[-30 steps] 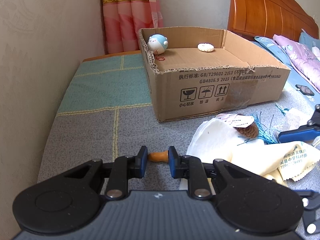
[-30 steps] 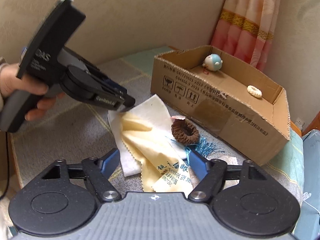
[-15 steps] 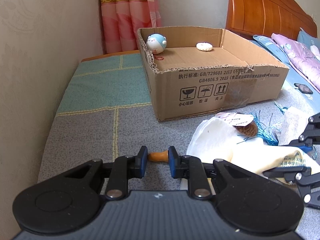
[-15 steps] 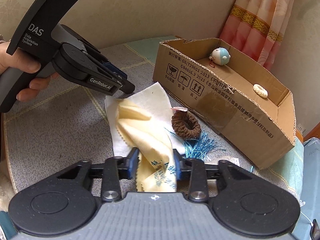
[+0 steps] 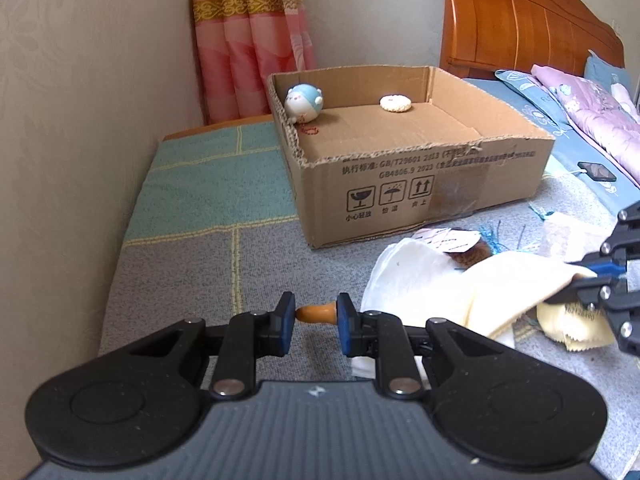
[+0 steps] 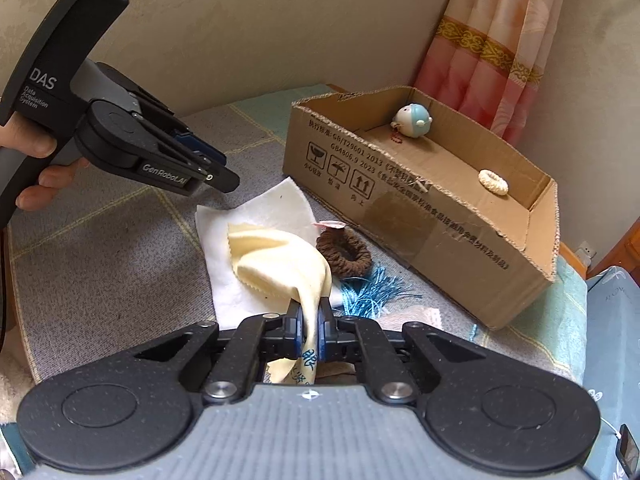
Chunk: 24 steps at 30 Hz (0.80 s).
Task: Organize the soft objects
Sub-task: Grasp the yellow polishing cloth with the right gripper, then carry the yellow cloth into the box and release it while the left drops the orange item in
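Right gripper (image 6: pixel 309 326): jaws closed on a fold of the yellow cloth (image 6: pixel 280 258), which trails forward from the pads onto the white cloth (image 6: pixel 256 216). Left gripper (image 5: pixel 316 315): jaws pinch a small orange object (image 5: pixel 316 314) above the grey blanket (image 5: pixel 180 280). Brown scrunchie (image 6: pixel 344 252) and blue tassel (image 6: pixel 372 288) lie just right of the cloth; cardboard box (image 6: pixel 420 216) beyond holds a round plush toy (image 6: pixel 412 120) and a cream ring (image 6: pixel 493 181).

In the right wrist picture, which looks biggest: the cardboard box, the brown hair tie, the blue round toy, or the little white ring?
1. cardboard box
2. brown hair tie
3. blue round toy
4. little white ring

The hair tie lies nearer the camera than the toy, so those two are unsure.
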Available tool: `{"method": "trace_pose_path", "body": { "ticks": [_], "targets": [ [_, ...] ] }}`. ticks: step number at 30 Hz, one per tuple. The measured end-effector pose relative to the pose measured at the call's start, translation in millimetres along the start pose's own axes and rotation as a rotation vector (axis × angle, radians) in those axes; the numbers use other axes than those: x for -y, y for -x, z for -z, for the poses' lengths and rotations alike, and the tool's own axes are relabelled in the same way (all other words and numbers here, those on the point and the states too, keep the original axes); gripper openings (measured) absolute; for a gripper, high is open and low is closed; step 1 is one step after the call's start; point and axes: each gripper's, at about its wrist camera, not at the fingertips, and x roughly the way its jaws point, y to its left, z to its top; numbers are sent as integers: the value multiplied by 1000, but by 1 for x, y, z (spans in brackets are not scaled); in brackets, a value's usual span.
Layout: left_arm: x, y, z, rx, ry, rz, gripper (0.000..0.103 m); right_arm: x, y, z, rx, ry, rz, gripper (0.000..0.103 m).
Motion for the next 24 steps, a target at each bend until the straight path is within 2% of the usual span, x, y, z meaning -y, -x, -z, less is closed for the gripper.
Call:
{"method": "trace_pose_path", "body": {
  "ticks": [8, 14, 21, 24],
  "targets": [
    [8, 30, -16, 44, -23, 32, 20, 10, 24, -11, 65, -14, 16, 8],
    [16, 46, -56, 143, -77, 54, 20, 30, 43, -28, 132, -21, 73, 8],
    [22, 21, -109, 202, -122, 37, 21, 63, 59, -42, 183, -62, 149, 8],
    [23, 1, -123, 209, -103, 11, 27, 76, 60, -48, 183, -78, 181, 8]
  ]
}}
